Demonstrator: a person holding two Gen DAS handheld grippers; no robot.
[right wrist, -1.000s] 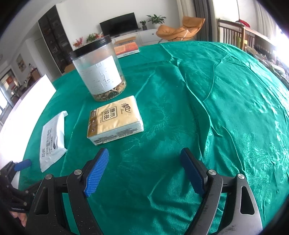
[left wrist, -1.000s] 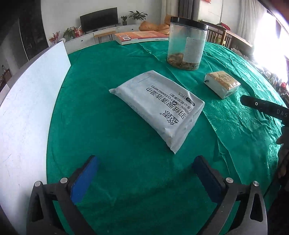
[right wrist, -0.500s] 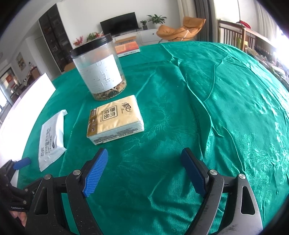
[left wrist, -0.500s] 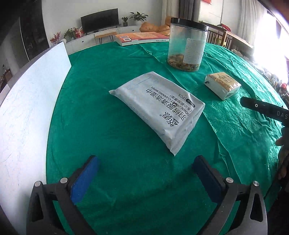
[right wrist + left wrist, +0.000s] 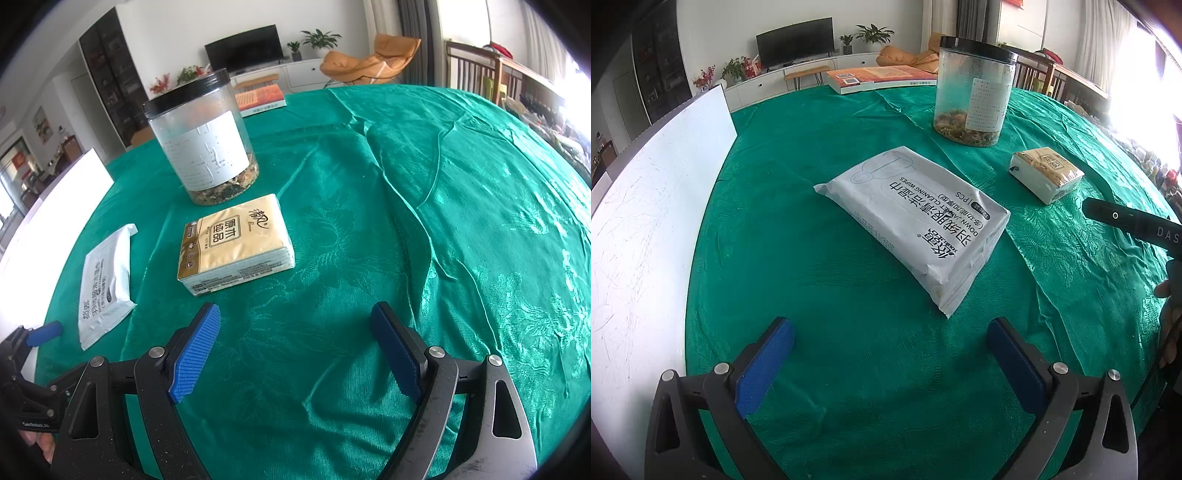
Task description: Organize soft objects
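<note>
Left wrist view: left gripper (image 5: pixel 891 363) is hovering wide open and empty, wipes pack (image 5: pixel 914 225) lying ahead on the green surface (image 5: pixel 812 258). Right gripper (image 5: pixel 295 350) is gaping empty near the tissue pack (image 5: pixel 234 242).

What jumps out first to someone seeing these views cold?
The green tablecloth fills both views. On it, a white wipes pack lies ahead of the open left gripper, and a tan tissue pack sits ahead and left of the open right gripper. A black-lidded clear jar stands just behind it.
</note>
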